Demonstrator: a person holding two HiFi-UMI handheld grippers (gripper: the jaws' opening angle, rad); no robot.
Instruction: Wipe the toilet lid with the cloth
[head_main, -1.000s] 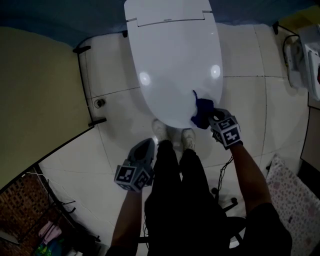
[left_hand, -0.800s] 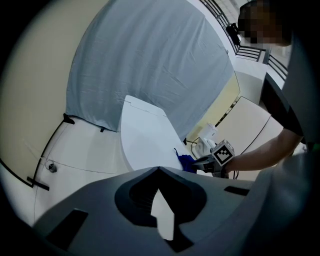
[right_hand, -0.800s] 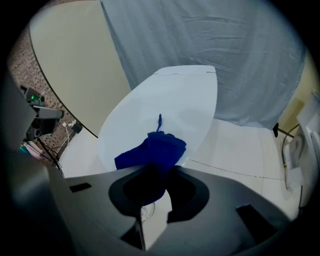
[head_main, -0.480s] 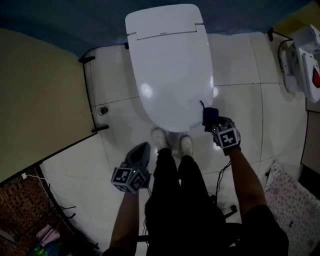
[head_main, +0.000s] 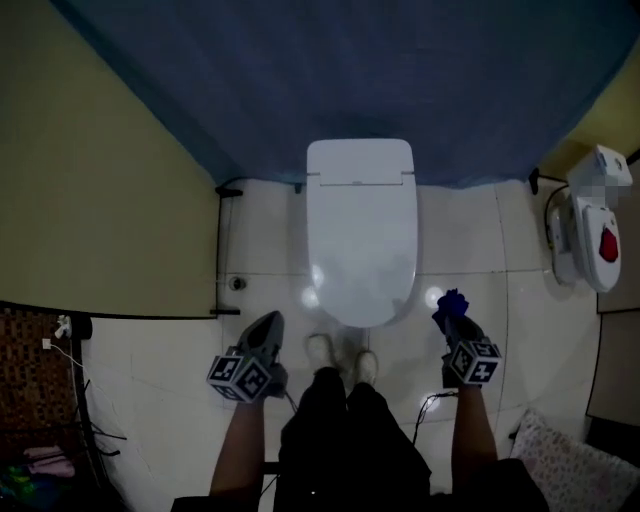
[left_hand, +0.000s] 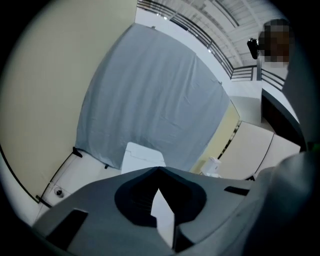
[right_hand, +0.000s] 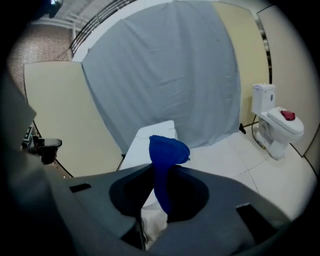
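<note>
White glossy floor tiles (head_main: 262, 225) fill the middle of the head view, bounded at the top by a blue-grey fabric backdrop (head_main: 340, 70) and at the left by a pale yellow panel (head_main: 100, 180) whose foot rests in a thin black frame (head_main: 219, 250). A small round fitting (head_main: 237, 283) sits on the tile just beside that frame. The toilet stands against the backdrop at the centre, its white toilet lid (head_main: 362, 240) closed and bare, with ceiling lights reflected near its front edge. The person's pale shoes (head_main: 340, 352) are planted just in front of the bowl. At the right edge stands a second, smaller toilet (head_main: 585, 235) with a red object (head_main: 607, 245) on top, well apart from the first. A dark cable (head_main: 430, 405) trails on the floor at lower centre, and a patterned mat (head_main: 570, 465) lies in the lower right corner. The right gripper (head_main: 455, 318) is held to the lower right of the bowl, over the tiles, its jaws clamped on the blue cloth (head_main: 450, 303), which bunches up beyond the jaw tips; the cloth is clear of the lid. The left gripper (head_main: 267, 320) hangs at the lower left of the bowl, pointing toward the backdrop, its jaws pressed together at the tips with nothing between them.
</note>
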